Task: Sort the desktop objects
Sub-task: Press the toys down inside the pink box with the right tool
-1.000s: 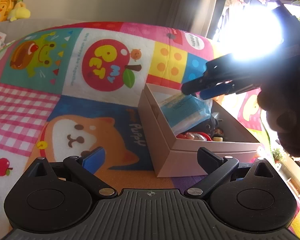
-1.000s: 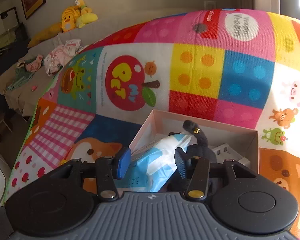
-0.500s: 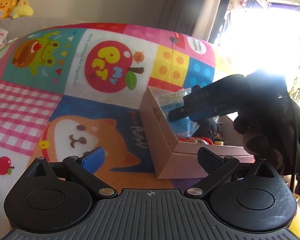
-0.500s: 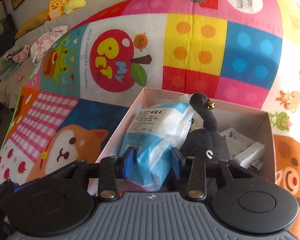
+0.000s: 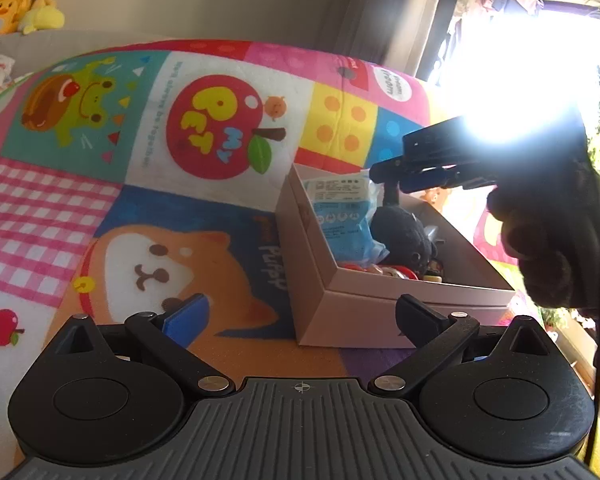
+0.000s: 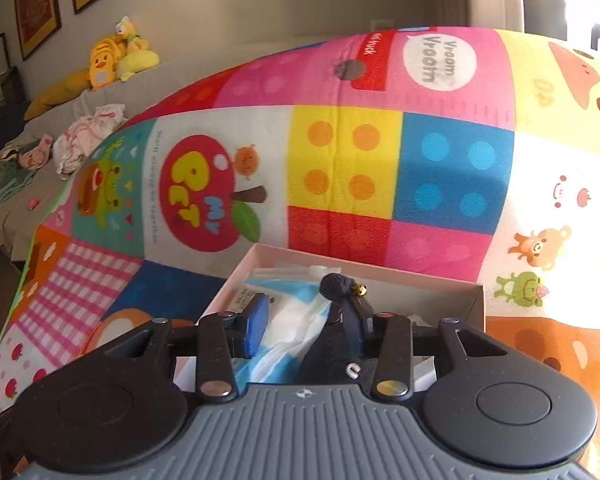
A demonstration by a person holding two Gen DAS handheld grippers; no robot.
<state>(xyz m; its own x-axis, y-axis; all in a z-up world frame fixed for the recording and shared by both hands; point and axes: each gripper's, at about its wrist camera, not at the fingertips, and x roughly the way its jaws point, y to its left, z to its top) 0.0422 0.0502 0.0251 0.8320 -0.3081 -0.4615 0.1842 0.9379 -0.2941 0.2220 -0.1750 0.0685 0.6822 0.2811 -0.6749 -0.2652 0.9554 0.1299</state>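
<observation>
Where sunlight glares, cartoon-print mat [image 6: 380,160].

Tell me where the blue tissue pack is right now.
In the left wrist view the blue tissue pack lies inside the pink box, against its left wall, with the black plush toy touching its right side.

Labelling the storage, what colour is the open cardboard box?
Pale pink open cardboard box; clearest in the left wrist view.

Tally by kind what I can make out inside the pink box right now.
Blue-and-white packet: 1
Black plush toy: 1
Red-and-white item, kind unclear: 1
Total: 3 in the pink box; the smaller bits beside them are too hidden to count.
</observation>
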